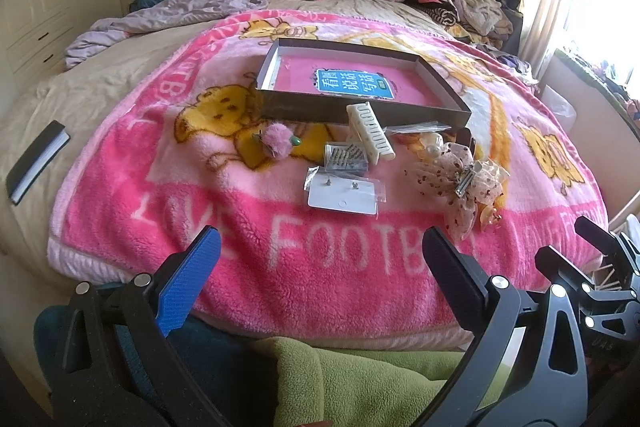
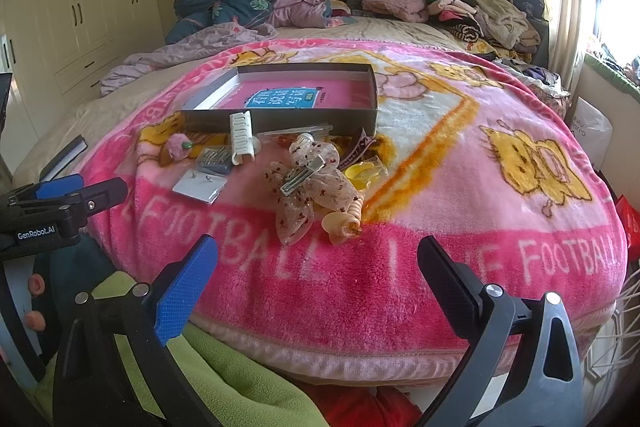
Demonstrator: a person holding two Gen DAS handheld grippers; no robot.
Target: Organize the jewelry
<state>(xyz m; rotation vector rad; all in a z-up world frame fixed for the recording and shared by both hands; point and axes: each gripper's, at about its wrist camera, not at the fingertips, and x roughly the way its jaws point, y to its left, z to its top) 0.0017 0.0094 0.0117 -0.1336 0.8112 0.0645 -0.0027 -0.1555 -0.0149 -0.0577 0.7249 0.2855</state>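
**Small, tangled pieces on a soft blanket: pick your first grab carefully**

Both your grippers hang at the near edge of the bed with nothing between the fingers: the left gripper (image 1: pixel 320 275) is spread wide, and so is the right gripper (image 2: pixel 316 279). The jewelry lies ahead of both, on the pink blanket (image 1: pixel 180 227), just short of the open box (image 1: pixel 360 107) that sits beyond it.

Straight ahead of your left gripper is the earring card (image 1: pixel 342 197) in its clear sleeve; it lies flat on deep pile, so the fingers may pinch fleece with it or slide over the plastic. Behind it, the cream hair clip (image 1: pixel 370 133) leans against the box wall and could tip when touched.

Ahead of your right gripper, the lace bow clip (image 2: pixel 308 183) overlaps other pieces, including a yellow item (image 2: pixel 362 173). Lifting the bow may drag its neighbours along. The grippers are close side by side, so reaching together risks a collision.
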